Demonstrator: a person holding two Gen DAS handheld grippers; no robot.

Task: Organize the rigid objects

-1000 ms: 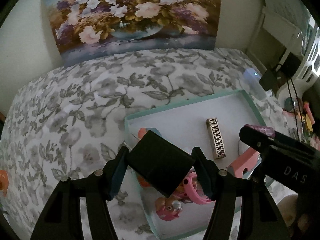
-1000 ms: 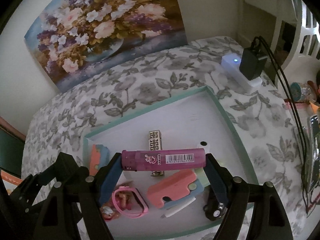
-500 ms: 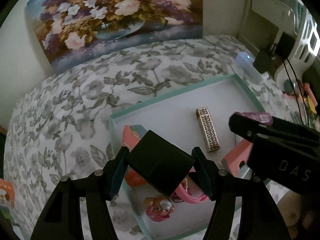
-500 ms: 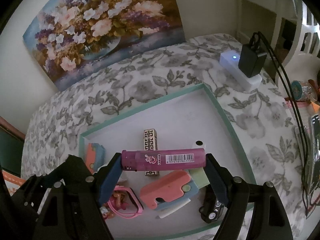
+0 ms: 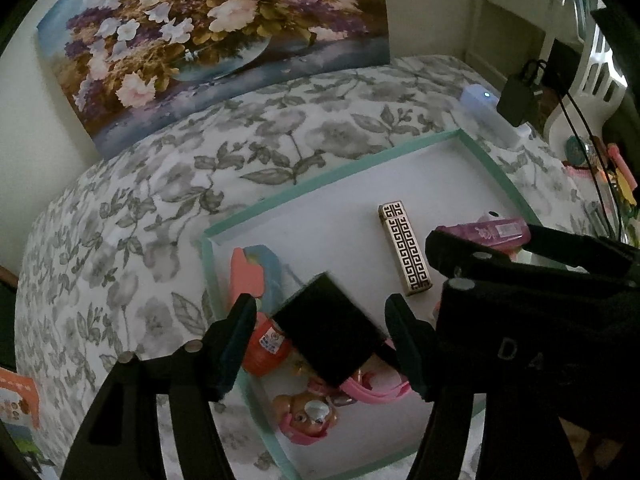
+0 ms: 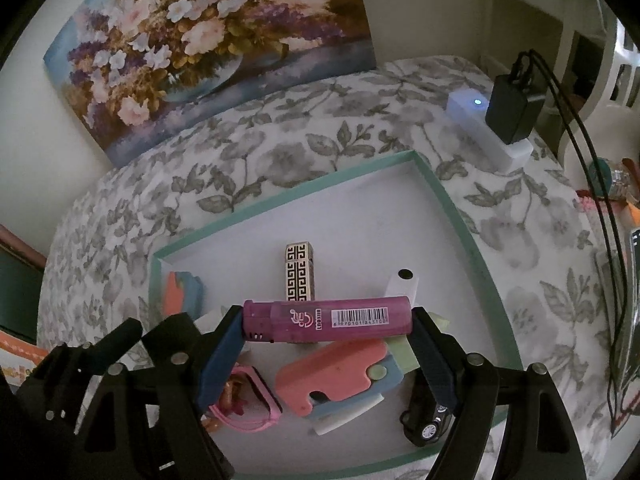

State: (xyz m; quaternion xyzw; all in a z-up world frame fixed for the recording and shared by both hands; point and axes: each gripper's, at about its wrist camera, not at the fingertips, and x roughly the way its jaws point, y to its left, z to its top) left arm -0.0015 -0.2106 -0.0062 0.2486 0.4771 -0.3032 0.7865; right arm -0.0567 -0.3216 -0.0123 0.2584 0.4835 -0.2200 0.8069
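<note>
A white tray with a teal rim (image 5: 332, 184) (image 6: 304, 188) lies on the flowered bedspread. My left gripper (image 5: 322, 332) is open; a black square box (image 5: 326, 330) sits between its fingers, apart from both, over the tray's near left corner. My right gripper (image 6: 326, 322) is shut on a purple lighter (image 6: 326, 318), held crosswise above the tray; it also shows in the left wrist view (image 5: 484, 230). In the tray lie a gold patterned lighter (image 5: 404, 248) (image 6: 300, 272), pink and blue erasers (image 6: 336, 376), a pink toy watch (image 6: 248, 404), a doll (image 5: 308, 416) and a black toy car (image 6: 428, 420).
A flower painting (image 5: 212, 40) leans on the wall behind the bed. A white power strip with a black charger (image 6: 492, 128) and cables lies at the right. Small items clutter the far right edge (image 5: 608, 168). An orange packet (image 5: 16, 400) lies at the left.
My left gripper has opened and let go of the black box, which has dropped lower in the tray's near left corner. My right gripper still holds the lighter, shifted slightly.
</note>
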